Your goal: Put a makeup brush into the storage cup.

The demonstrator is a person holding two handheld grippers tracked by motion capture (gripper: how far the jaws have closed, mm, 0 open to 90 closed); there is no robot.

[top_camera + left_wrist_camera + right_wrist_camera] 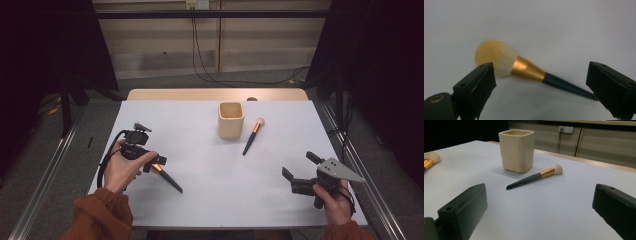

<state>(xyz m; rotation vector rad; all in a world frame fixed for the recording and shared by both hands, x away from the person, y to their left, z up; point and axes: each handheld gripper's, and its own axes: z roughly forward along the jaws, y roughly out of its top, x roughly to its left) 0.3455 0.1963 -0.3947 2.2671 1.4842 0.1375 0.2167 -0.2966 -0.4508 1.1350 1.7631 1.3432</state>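
Two brushes: one lay by the left gripper (150, 162), one lay near the cup.
Left gripper: its black jaws stood wide apart over the big brush (524, 68), and nothing was pinched.
Big brush, place: it lay flat on the white table (210, 170), at the near left side, just beside the person's left hand (122, 167).
Big brush, look: it had a round, fluffy, pale yellow head, a shiny gold collar and a thin dark handle that ended in a point.
Cup (231, 120): it was cream, squarish and smooth, with soft dents, and it stood upright at the middle of the far side.
Small brush (253, 136): it lay flat just right of the cup, apart from it, with a flat pale tip, a gold band and a dark handle.
Right gripper (299, 167): its black jaws stood wide apart at the near right side, and they held nothing.
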